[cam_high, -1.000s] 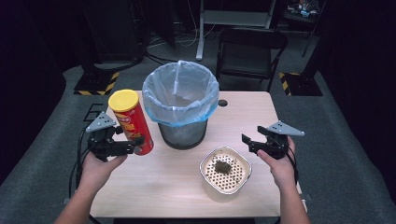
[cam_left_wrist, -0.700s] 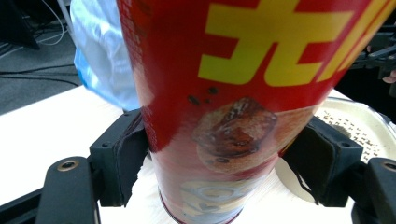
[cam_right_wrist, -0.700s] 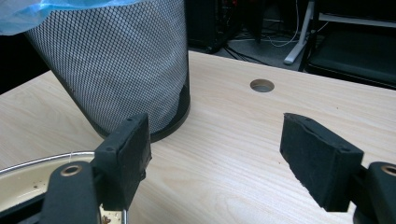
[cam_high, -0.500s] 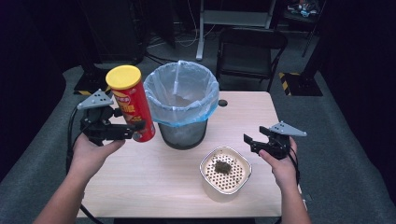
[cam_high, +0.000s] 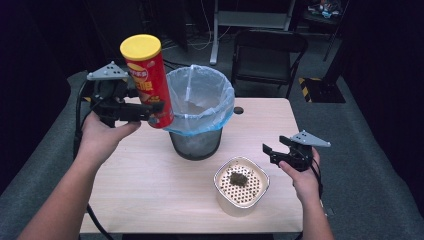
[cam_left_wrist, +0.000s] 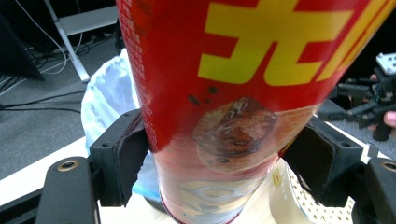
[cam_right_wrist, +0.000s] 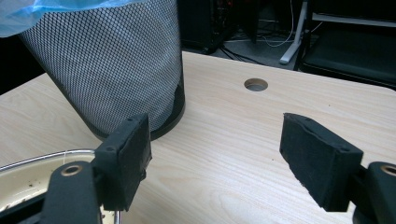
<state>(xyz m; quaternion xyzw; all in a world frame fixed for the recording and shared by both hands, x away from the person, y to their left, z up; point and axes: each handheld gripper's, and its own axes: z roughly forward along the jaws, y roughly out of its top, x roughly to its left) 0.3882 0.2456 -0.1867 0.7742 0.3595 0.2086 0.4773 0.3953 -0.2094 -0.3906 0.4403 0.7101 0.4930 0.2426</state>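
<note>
**Chip can up and heading for the bin**

I've got the red chip can (cam_high: 148, 82) clamped low on its body in my left tool (cam_high: 131, 111), and it's off the desk (cam_high: 150, 185), up at the left rim of the mesh bin (cam_high: 196, 142). In the left gripper view both black pads press the can's red wall from either side, the blue liner (cam_left_wrist: 105, 100) showing behind it. The yellow lid (cam_high: 140, 46) is on top and the can leans a touch, top tipped away from the bin.

I'd call this the carry step: lifted, not yet over the opening. Next I reckon the can has to travel across to the right until its base clears the liner (cam_high: 200, 97) rim, then the jaws can let go. The risk is clipping the liner's edge with the can's bottom, which sits just beside it.

My left forearm comes up from the lower left, wrist raised, tool pointing right toward the bin. My right tool (cam_high: 280, 152) idles low over the desk, jaws spread wide and holding nothing, just right of the white perforated bowl (cam_high: 242, 187) with its dark clump (cam_high: 238, 178). In the right gripper view the bin's mesh wall (cam_right_wrist: 112, 70) stands ahead, bare wood between the jaws.
</note>
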